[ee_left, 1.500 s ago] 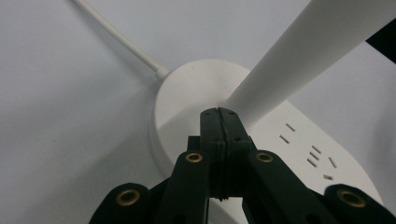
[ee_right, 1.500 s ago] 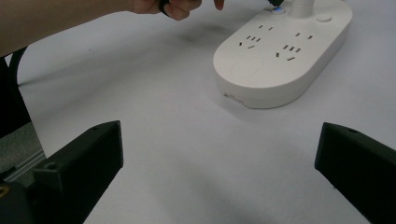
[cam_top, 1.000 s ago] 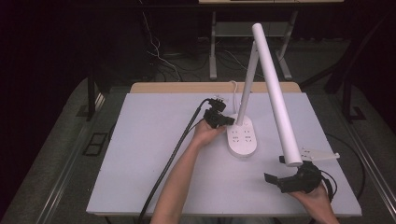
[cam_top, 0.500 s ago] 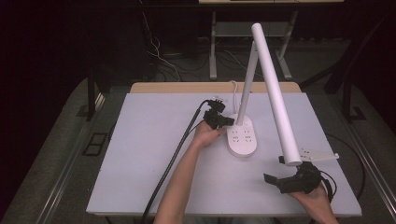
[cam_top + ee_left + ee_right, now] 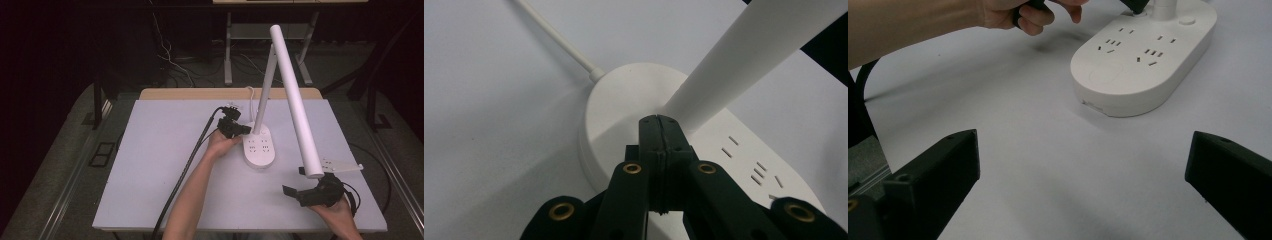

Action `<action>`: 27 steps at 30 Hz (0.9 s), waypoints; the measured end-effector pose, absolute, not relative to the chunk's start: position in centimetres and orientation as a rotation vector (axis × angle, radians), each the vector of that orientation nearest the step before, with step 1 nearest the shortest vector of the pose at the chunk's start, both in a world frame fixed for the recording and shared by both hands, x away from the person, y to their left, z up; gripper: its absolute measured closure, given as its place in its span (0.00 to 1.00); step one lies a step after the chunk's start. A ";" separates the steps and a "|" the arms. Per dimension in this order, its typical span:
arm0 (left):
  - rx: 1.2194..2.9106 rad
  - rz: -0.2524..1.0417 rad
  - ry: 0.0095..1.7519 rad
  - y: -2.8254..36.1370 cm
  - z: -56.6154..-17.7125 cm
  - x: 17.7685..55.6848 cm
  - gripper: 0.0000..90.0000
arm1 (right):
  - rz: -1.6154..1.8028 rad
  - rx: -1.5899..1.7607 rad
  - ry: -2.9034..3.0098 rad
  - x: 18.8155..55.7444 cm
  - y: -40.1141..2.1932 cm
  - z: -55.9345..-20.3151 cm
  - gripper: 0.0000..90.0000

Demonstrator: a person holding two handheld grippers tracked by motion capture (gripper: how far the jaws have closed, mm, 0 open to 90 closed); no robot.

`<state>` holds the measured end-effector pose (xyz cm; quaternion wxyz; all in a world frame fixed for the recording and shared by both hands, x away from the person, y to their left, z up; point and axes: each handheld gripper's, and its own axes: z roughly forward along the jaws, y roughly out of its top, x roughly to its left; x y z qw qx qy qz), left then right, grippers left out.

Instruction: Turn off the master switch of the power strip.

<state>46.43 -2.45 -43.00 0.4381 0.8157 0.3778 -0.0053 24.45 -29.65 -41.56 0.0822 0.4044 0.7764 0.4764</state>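
From the high view I have a white desk lamp (image 5: pixel 260 147) standing near the middle of the pale table (image 5: pixel 150 165), its oval base carrying rows of socket slots and its long white tube head (image 5: pixel 296 100) slanting out over the right side. My left gripper (image 5: pixel 243 129) sits at the far end of that base, right by the foot of the lamp's stem (image 5: pixel 264 90). In the left gripper view its jaws are pressed together with nothing between them, their tip just in front of the stem where it meets the base (image 5: pixel 624 105); whether the tip actually touches the base I can't quite tell from this angle. A thin white cord (image 5: pixel 556 37) leaves the base and runs off across the table. My right gripper (image 5: pixel 295 192) is low at the near right corner, well apart from the lamp, below the free end of the tube. In the right gripper view its jaws stand wide apart and empty, looking across bare table at the socket end of the base (image 5: pixel 1143 60), with the left hand (image 5: pixel 1028 15) beyond.
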 end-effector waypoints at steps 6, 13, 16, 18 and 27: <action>2.048 0.009 0.925 -2.1 -42.9 46.4 0.99 | 1.421 1.206 2.321 24.5 -29.7 -41.6 0.00; 2.013 0.006 0.932 -0.8 -42.4 46.2 0.97 | 1.426 1.206 2.316 24.5 -29.8 -41.6 0.00; 1.999 0.022 0.925 -0.6 -41.8 46.0 0.98 | 1.425 1.209 2.317 24.5 -29.8 -41.6 0.00; 1.984 0.029 0.913 -0.4 -41.3 45.8 0.98 | 1.422 1.211 2.318 24.5 -29.7 -41.6 0.00; 1.972 0.041 0.879 0.7 -39.5 45.1 0.84 | 1.427 1.212 2.314 24.6 -29.7 -41.6 0.00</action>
